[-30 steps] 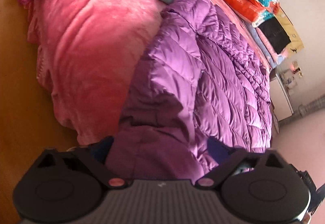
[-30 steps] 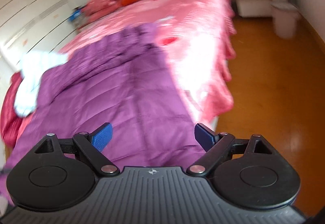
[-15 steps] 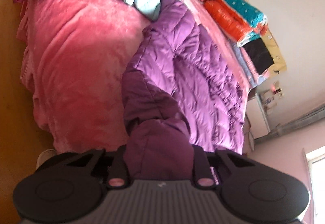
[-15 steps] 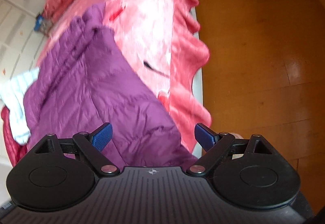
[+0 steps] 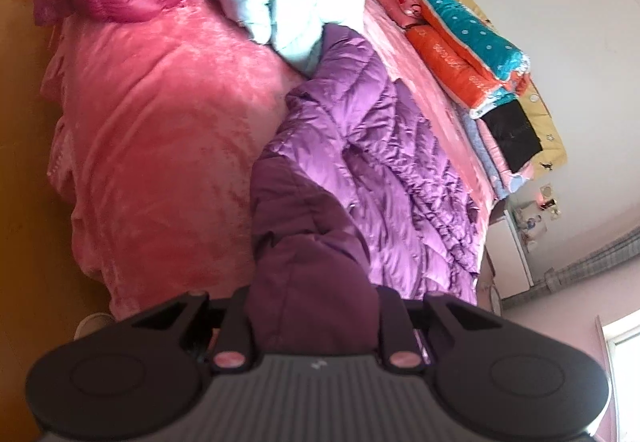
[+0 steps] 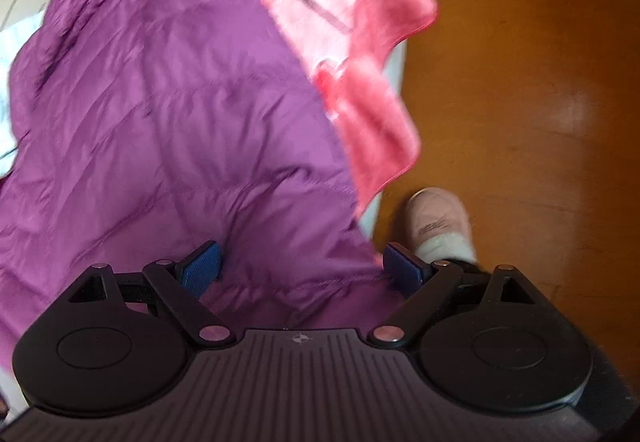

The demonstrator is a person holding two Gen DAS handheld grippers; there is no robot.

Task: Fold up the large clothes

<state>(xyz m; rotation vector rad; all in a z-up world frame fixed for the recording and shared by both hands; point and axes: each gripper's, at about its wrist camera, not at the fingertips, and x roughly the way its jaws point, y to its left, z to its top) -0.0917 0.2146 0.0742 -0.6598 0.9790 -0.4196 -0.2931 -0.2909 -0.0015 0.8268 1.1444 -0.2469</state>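
**Left clamped on the jacket, right spread above it**

My left gripper [image 5: 312, 318] pinches a dark bunched fold of the purple down jacket [image 5: 372, 161], low in frame. My right gripper [image 6: 304, 270] hangs wide open (blue pads bare) over the jacket's edge. It sprawls across the pink bedspread [image 5: 160, 145]; a pink shoe [image 6: 440, 217] stands lower right.

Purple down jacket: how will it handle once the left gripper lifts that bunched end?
Likely floppy: the purple jacket bunches and sags where the left gripper clamps it. Probably light for its bulk, given the puffy quilting. The shiny shell may slip, and the right gripper is open, not yet supporting it.
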